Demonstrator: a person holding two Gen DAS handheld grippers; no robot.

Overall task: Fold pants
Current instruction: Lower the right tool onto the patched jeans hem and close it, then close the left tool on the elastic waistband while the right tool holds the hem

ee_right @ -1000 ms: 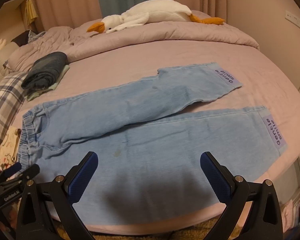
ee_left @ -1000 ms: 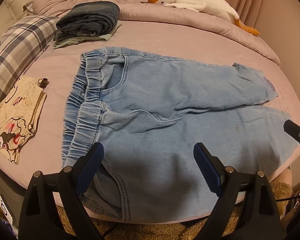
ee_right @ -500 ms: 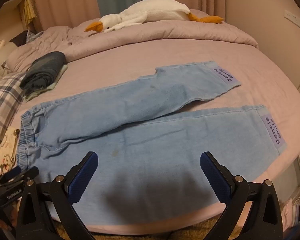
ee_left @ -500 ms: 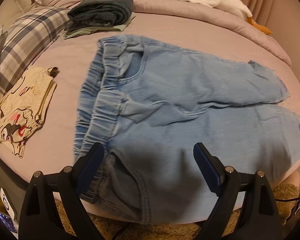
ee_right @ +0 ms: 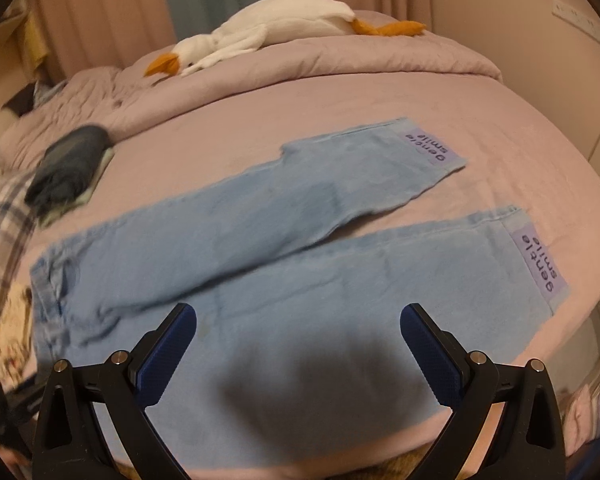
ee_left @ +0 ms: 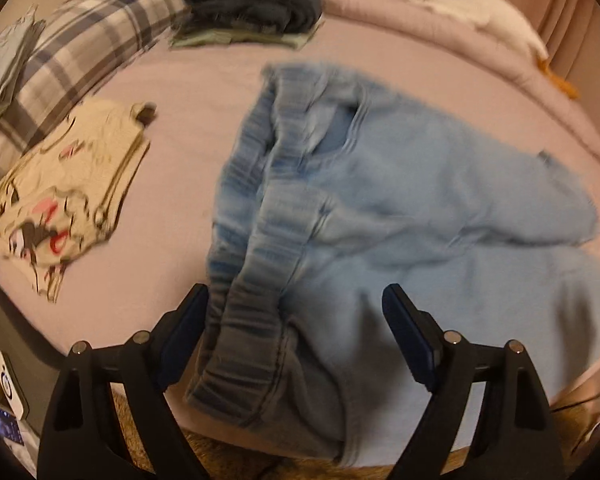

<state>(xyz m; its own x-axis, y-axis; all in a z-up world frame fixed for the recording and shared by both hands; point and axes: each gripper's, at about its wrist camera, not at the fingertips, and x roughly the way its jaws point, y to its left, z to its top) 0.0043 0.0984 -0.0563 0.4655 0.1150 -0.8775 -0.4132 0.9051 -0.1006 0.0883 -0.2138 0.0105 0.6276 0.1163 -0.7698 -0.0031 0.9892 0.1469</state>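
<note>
Light blue jeans [ee_right: 300, 264] lie flat on the pink bed, waistband to the left, both legs running right with purple hem labels [ee_right: 540, 264]. In the left wrist view the elastic waistband [ee_left: 260, 240] is in the middle. My left gripper [ee_left: 296, 320] is open, low over the near end of the waistband, which lies between its fingers. My right gripper [ee_right: 298, 336] is open and empty, above the near leg at the bed's front edge.
A folded dark garment [ee_left: 256, 4] on a green one lies at the back left. A cream printed garment [ee_left: 60, 192] and a plaid pillow [ee_left: 80, 48] are on the left. A plush goose [ee_right: 272, 32] lies on the rolled duvet behind.
My left gripper has moved left and down toward the waistband, which now sits between its fingers. My right gripper has come a little closer to the near leg.
</note>
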